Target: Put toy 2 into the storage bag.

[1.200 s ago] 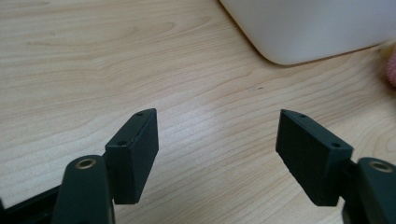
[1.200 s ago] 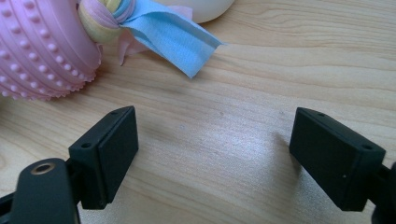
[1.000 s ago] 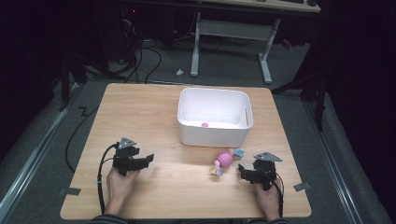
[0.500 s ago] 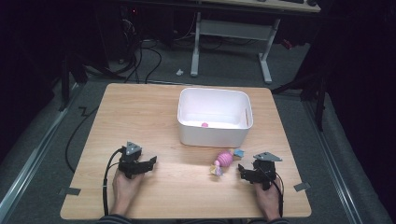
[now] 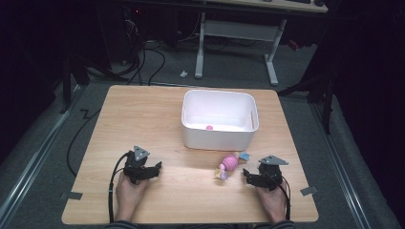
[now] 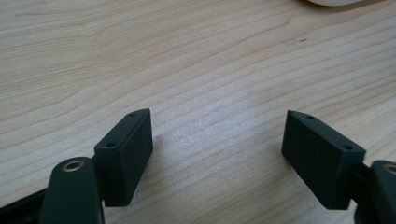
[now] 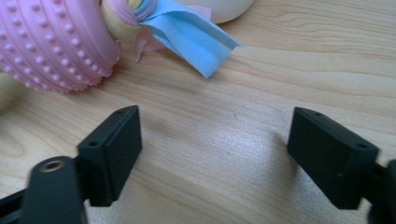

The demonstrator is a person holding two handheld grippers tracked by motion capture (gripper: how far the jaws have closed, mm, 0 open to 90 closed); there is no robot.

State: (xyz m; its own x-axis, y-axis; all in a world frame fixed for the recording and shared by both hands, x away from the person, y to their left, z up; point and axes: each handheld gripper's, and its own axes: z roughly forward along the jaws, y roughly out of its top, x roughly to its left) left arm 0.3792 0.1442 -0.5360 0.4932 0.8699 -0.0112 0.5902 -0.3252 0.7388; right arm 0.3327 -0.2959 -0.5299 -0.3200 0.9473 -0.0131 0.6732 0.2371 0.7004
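Bright overhead light on the table [image 5: 143, 124], dark surroundings, soft gripper-view close-ups.

High view overhead, gripper views near tabletop [image 5: 143, 119]

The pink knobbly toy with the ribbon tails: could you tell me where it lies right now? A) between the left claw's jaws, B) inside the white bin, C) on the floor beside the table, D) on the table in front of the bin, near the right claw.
D: the pink knobbly toy lies on the table just in front of the white bin, a little to the left of the right claw, whose jaws stand open with nothing between them.
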